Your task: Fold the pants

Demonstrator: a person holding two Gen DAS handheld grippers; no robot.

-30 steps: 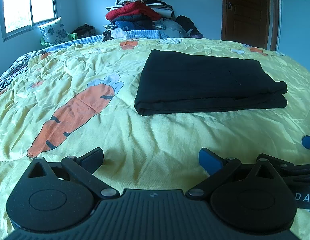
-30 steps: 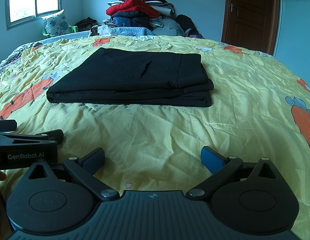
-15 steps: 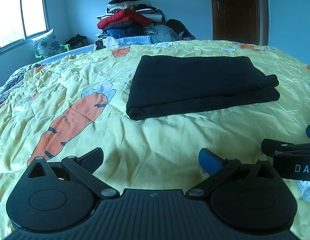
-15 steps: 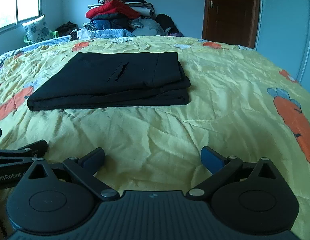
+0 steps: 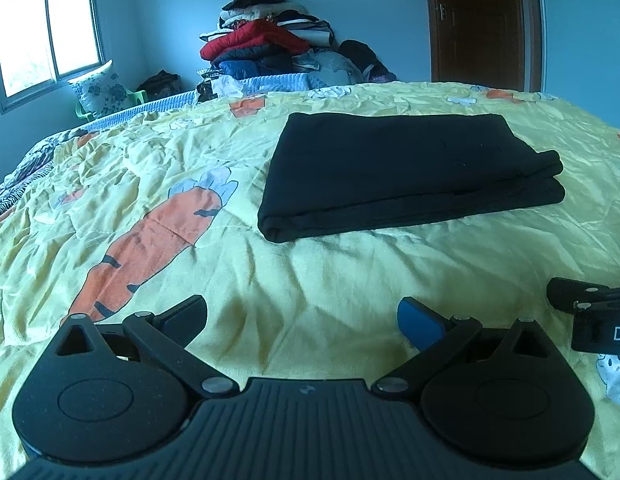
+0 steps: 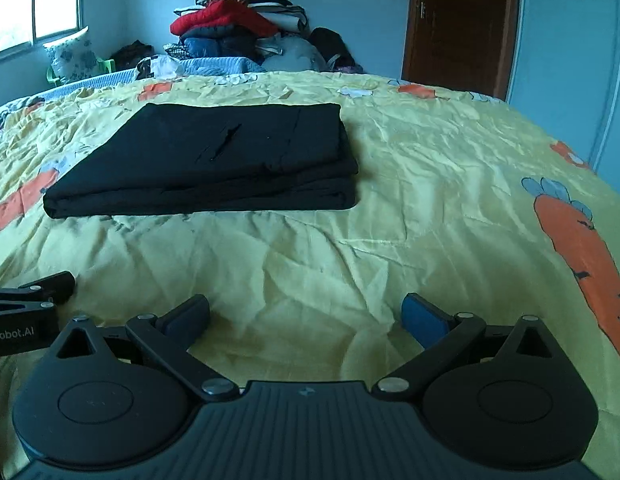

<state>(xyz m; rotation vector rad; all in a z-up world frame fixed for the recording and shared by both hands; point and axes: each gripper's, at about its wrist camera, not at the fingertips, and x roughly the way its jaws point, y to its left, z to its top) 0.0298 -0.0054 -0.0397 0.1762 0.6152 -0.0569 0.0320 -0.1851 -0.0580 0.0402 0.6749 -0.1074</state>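
The black pants (image 5: 406, 172) lie folded in a flat rectangle in the upper middle of the frame, on the yellow bedspread (image 5: 350, 272) with carrot print — their near edge is straight, the layered ends stack at the right. Wide bare cloth separates them from both tools. The left gripper (image 5: 301, 316) and the right gripper (image 6: 305, 312) stand wide open at the bottom of their frames, holding nothing. A clothes pile (image 5: 265, 48) sits at the top, by the wall. Compared with a second ago, both tools are slightly further from the pants — the pants themselves lie unchanged.
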